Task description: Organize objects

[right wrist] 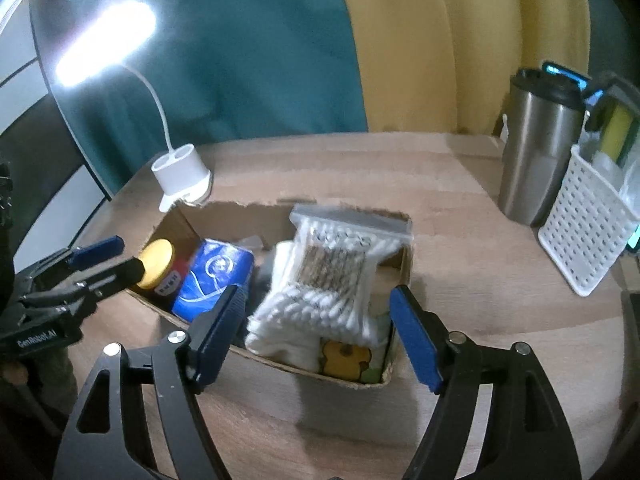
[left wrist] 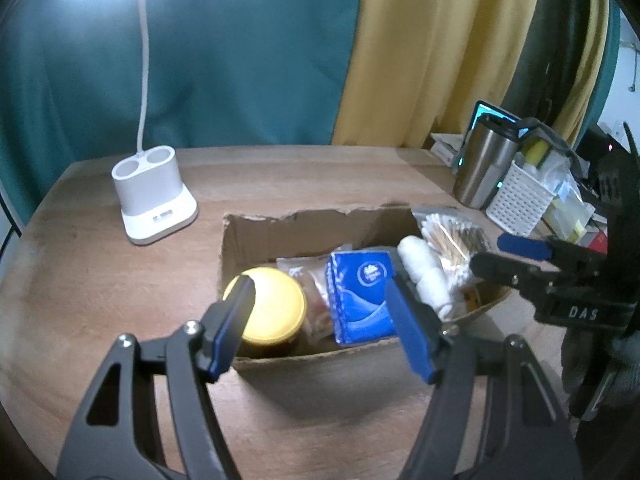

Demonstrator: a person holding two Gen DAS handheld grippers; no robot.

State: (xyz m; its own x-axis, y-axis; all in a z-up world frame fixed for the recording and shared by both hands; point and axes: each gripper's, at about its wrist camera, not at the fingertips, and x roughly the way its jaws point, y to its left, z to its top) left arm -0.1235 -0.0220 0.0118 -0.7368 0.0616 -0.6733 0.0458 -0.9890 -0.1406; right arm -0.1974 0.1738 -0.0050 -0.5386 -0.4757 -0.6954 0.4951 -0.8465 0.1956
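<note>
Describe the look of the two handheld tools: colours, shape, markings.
Both match: the left tool and right tool have black, angular linkage arms with triangular cut-outs and silver bolts, ending in flat blue pads. Seen side-on, the right one bears white "DAS" lettering, the left one "GenRobot.AI". No cables visible.

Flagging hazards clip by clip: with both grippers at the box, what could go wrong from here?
1. The swab bag lies tilted on top of the pile in the box, its top edge above the rim; it may slide out, since the right gripper is open around it, pads clear.
2. The two grippers are close together; the left gripper, open above the jar and tissue pack, could collide with the right one.
</note>
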